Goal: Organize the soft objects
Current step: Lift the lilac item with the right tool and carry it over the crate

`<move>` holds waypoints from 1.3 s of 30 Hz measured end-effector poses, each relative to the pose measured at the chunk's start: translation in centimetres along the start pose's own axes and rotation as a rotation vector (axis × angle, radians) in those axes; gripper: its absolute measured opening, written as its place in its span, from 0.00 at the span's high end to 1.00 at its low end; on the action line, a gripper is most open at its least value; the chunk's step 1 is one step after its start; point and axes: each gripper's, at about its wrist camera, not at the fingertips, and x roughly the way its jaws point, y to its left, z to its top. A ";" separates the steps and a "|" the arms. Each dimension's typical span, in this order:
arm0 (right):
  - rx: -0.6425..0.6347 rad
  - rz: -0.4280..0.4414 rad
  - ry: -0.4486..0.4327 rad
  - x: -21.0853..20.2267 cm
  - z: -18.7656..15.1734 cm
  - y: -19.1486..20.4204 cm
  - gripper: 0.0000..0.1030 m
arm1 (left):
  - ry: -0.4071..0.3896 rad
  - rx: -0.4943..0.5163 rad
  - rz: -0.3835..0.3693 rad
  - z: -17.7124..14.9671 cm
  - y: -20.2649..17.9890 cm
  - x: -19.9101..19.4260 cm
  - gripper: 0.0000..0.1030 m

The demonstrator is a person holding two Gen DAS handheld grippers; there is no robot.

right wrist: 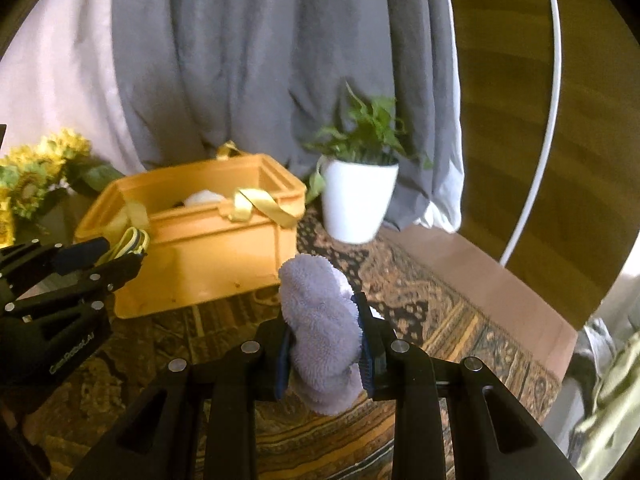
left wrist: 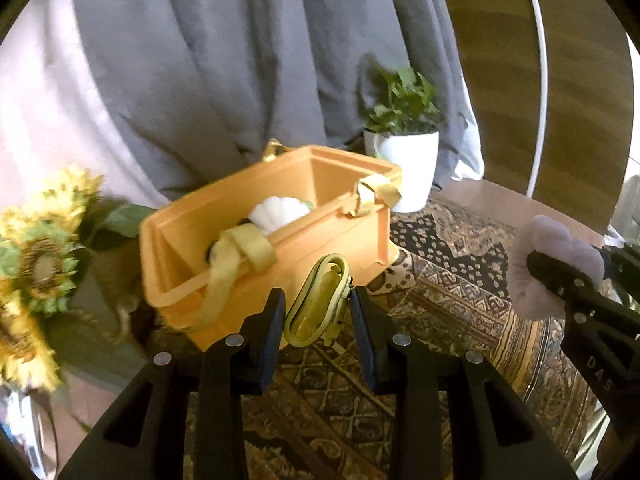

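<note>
My left gripper [left wrist: 318, 296] is shut on a folded yellow-green striped soft item [left wrist: 310, 314], held just in front of the orange bin [left wrist: 224, 312]. The bin has yellow ribbon handles [left wrist: 248, 252] and holds a white shell-shaped plush [left wrist: 278, 210]. My right gripper [right wrist: 322, 314] is shut on a fluffy lilac cloth [right wrist: 320, 344], which sticks up above the fingers to the right of the bin [right wrist: 208, 264]. In the right wrist view, the left gripper [right wrist: 120, 254] shows at the left with the striped item [right wrist: 130, 240] against the bin's front wall.
A potted green plant in a white pot [right wrist: 354, 200] stands right of the bin. Sunflowers [left wrist: 44, 240] lie to its left. A patterned rug [right wrist: 440, 312] covers the surface. Grey curtains [right wrist: 248, 60] hang behind, and a wooden panel [right wrist: 504, 80] stands at right.
</note>
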 end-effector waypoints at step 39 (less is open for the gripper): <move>-0.205 0.558 -0.259 3.9 12.6 -1.3 0.72 | -0.137 -0.376 0.404 7.8 0.7 -4.0 0.67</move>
